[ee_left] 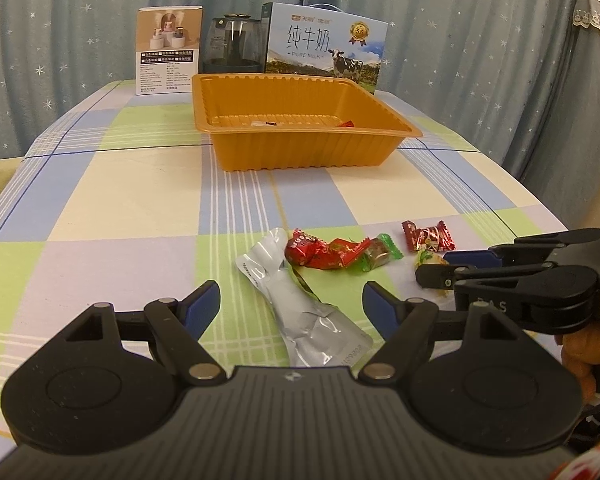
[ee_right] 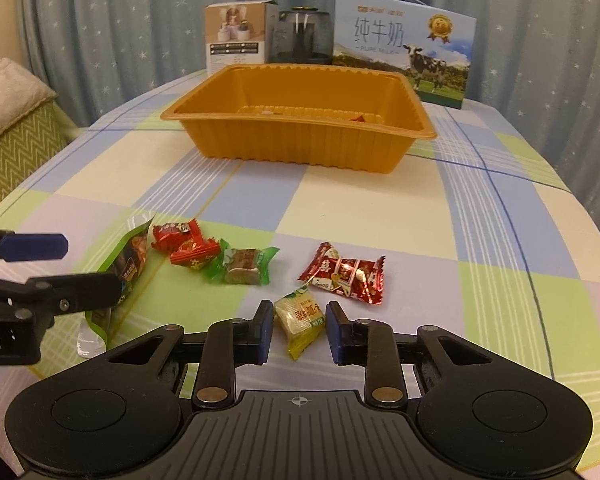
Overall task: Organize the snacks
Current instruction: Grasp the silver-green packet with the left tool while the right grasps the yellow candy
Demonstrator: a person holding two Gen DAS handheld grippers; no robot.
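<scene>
Only the right wrist cam shows the yellow candy [ee_right: 301, 319] properly: crinkly yellow-green wrapper, sitting between the right gripper [ee_right: 298, 330]'s wide-open jaws, fingers not touching it. In the left cam it's mostly hidden behind that gripper at 3 o'clock. The left gripper [ee_left: 291, 312] is spread open too, around a silver pouch [ee_left: 300, 312], which the right cam shows as green printed. Red candies [ee_right: 186, 246] and a green one [ee_right: 242, 266] lie nearby. The orange tray [ee_left: 300, 152] sits at 12 o'clock.
</scene>
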